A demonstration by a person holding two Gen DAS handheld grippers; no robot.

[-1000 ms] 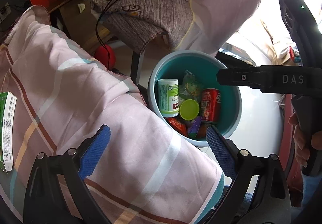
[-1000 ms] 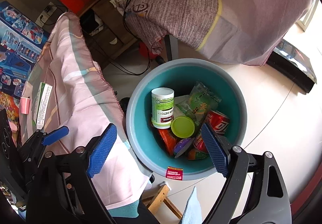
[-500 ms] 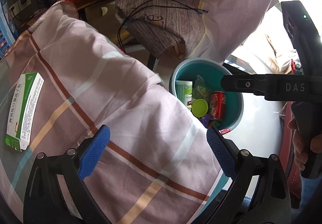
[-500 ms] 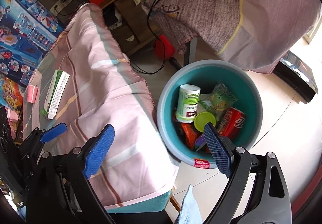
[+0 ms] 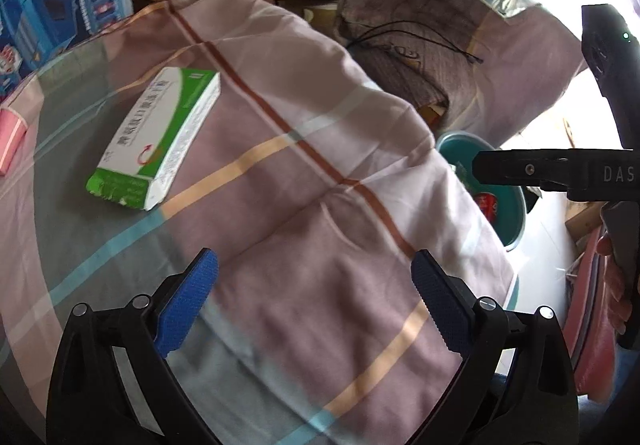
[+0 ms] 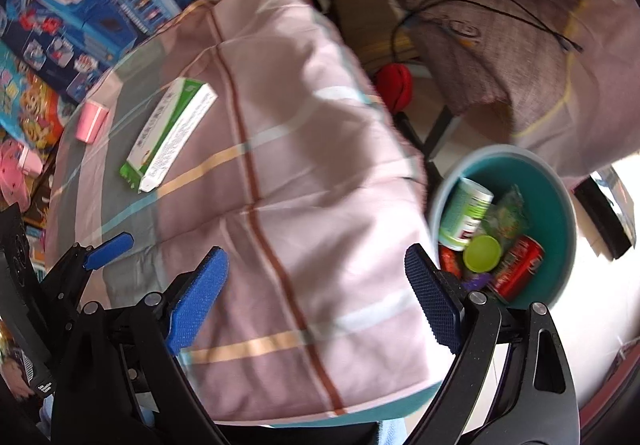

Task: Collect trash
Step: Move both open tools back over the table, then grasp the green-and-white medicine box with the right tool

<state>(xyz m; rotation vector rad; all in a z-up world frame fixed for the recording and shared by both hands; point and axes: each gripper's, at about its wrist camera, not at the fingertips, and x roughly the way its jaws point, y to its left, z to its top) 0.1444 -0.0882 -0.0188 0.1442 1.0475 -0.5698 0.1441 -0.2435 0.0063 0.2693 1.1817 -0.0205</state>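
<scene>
A green and white carton (image 5: 160, 137) lies flat on the pink striped tablecloth (image 5: 300, 205), ahead and left of my left gripper (image 5: 314, 301), which is open and empty above the cloth. The carton also shows in the right wrist view (image 6: 170, 133). My right gripper (image 6: 316, 291) is open and empty over the cloth's right part. A teal bin (image 6: 560, 205) stands on the floor right of the table, holding a green and white bottle (image 6: 464, 213), a red can (image 6: 516, 265), a lime lid (image 6: 482, 253) and wrappers. The bin (image 5: 516, 213) is partly hidden in the left wrist view.
A pink cup (image 6: 92, 121) lies on the table's far left. Colourful toy boxes (image 6: 80, 5) stand behind the table. A chair draped with brown and pink cloth (image 6: 500, 25) and a black cable stands behind the bin. A red ball (image 6: 394, 85) sits on the floor.
Both grippers have swung left from above the bin to above the table. The carton has come nearer the middle of both views; the bin has slid to the right.
</scene>
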